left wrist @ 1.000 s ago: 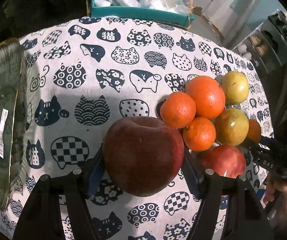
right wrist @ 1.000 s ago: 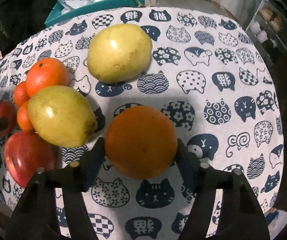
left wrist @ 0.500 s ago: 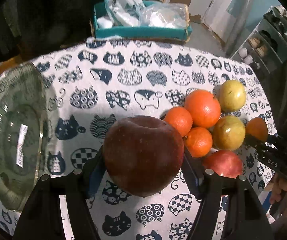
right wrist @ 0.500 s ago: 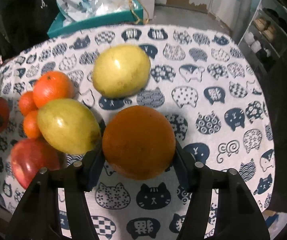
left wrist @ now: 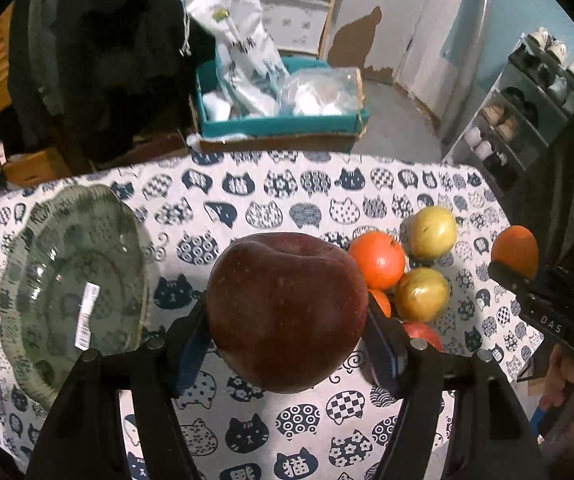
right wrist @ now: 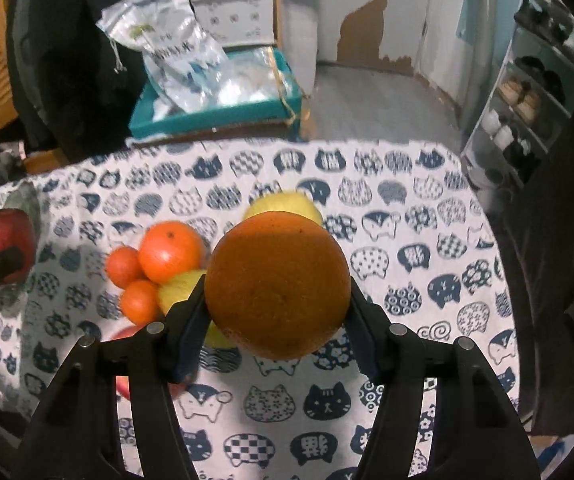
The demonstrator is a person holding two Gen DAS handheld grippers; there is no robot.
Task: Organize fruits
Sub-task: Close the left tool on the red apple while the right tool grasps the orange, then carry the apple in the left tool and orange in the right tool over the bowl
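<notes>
A scalloped green glass plate (left wrist: 47, 276) sits at the left of the table, see-through, ribbed at the rim, with a white label stuck inside it and no fruit in it. Beyond the far edge of the table stands a teal box (left wrist: 279, 124) packed with crinkled plastic bags (left wrist: 243, 60).

The tablecloth (left wrist: 271, 192) is white fabric printed all over with navy cat heads. On it, right of centre, lies the fruit cluster: a big orange (left wrist: 377, 258), a smaller one half hidden behind the gripper, two smooth yellow-green round fruits (left wrist: 433, 232) (left wrist: 423, 294), and a red apple (left wrist: 423, 334) at the near side, mostly covered.

The left gripper (left wrist: 287, 332) pinches a dark red apple (left wrist: 287, 312) between its two blue-padded fingers (left wrist: 189, 344), one pad on each flank; the apple is matte and broad, dimple upward, held up above the cloth between plate and cluster.

The right gripper (right wrist: 277, 320) squeezes a large orange (right wrist: 277, 284) the same way, pebbled rind bulging past the pads on both sides, raised over the cloth near the cluster; a yellow fruit (right wrist: 283, 204) shows behind it, somewhat blurred, probably one of the two. In the left wrist view this orange (left wrist: 515, 248) appears at the far right, at the tip of the black tool.
</notes>
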